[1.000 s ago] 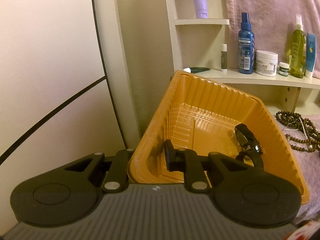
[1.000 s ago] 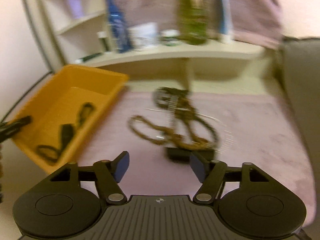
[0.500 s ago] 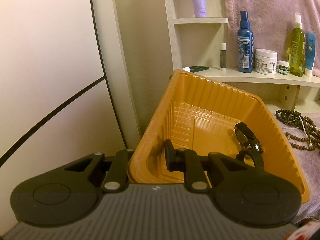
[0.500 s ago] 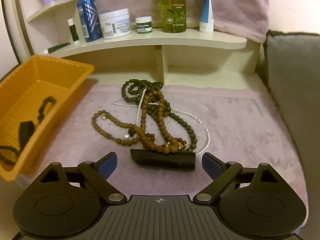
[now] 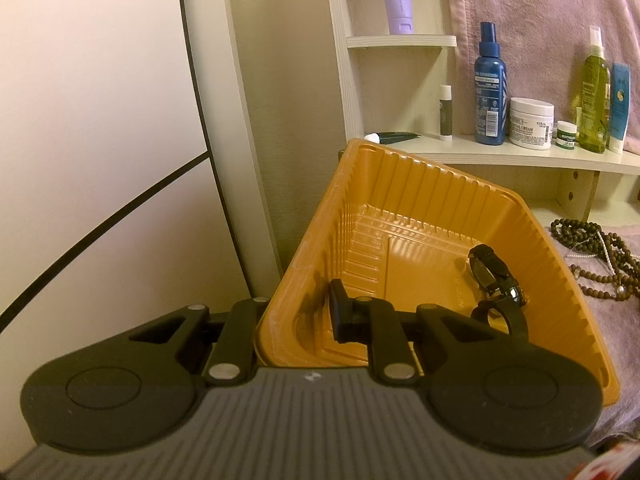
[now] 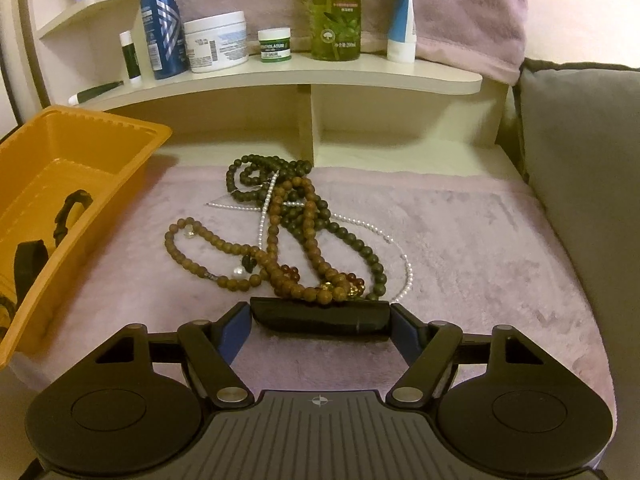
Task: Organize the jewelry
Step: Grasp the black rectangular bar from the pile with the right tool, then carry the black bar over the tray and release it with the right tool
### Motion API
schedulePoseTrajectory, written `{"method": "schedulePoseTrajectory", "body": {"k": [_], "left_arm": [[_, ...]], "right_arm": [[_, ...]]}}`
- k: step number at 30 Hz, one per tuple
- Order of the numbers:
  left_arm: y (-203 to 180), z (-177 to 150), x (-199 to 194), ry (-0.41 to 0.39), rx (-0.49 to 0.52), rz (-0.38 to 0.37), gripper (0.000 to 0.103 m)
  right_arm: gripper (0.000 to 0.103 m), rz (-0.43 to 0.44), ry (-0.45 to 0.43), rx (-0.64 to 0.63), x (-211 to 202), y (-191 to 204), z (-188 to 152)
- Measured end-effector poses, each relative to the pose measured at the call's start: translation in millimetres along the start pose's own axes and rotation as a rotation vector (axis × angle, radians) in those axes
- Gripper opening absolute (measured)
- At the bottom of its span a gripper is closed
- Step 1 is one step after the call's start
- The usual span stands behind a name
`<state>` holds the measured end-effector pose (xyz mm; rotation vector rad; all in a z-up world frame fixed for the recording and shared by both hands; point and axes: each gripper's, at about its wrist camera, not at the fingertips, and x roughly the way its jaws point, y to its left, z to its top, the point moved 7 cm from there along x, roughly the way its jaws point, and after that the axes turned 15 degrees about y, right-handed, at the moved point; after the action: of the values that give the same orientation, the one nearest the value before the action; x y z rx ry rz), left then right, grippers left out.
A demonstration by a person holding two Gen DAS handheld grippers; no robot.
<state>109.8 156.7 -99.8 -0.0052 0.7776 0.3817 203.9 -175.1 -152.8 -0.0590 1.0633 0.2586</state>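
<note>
Left gripper (image 5: 298, 320) clamped on the near wall of the orange tray (image 5: 400, 188), one finger outside, the other inside, low centre of the left view; the tray sits tilted in frame. Inside it, right of centre, a black watch (image 5: 494, 276) lies against the ribbed floor and right wall. Right gripper (image 6: 320, 320) spread wide, its blue-padded fingertips (image 6: 234, 326) touching the two ends of a black bar (image 6: 320, 316) that lies flat on the pink cloth (image 6: 480, 240), lower centre of the right view; whether it is squeezed or only bracketed, cannot tell. Just above the bar, a tangle of beads (image 6: 296, 232): brown, dark green, and a thin white pearl strand, the brown loops resting on the bar's upper edge. The tray stands at the left edge of that view, well apart from the beads. A shelf (image 6: 360, 76) runs across the upper frame with a blue bottle (image 6: 162, 20), white jar (image 6: 216, 42), and green bottle (image 6: 336, 12). A grey cushion (image 6: 580, 200) closes the right side. Open cloth lies to the right of the beads and between the beads and the tray.
</note>
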Motion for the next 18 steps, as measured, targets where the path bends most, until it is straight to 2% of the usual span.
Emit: {"method": "schedulePoseTrajectory", "body": {"k": [11,18], "left_arm": [[-1,2,-2,-0.002,0.014,-0.003,0.017],[1,1,-2,-0.001,0.012,-0.007,0.016]], "right_arm": [[0.073,0.085,-0.061,-0.01,-35,4,11],[0.073,0.232,-0.105,-0.108,-57,53,31]]}}
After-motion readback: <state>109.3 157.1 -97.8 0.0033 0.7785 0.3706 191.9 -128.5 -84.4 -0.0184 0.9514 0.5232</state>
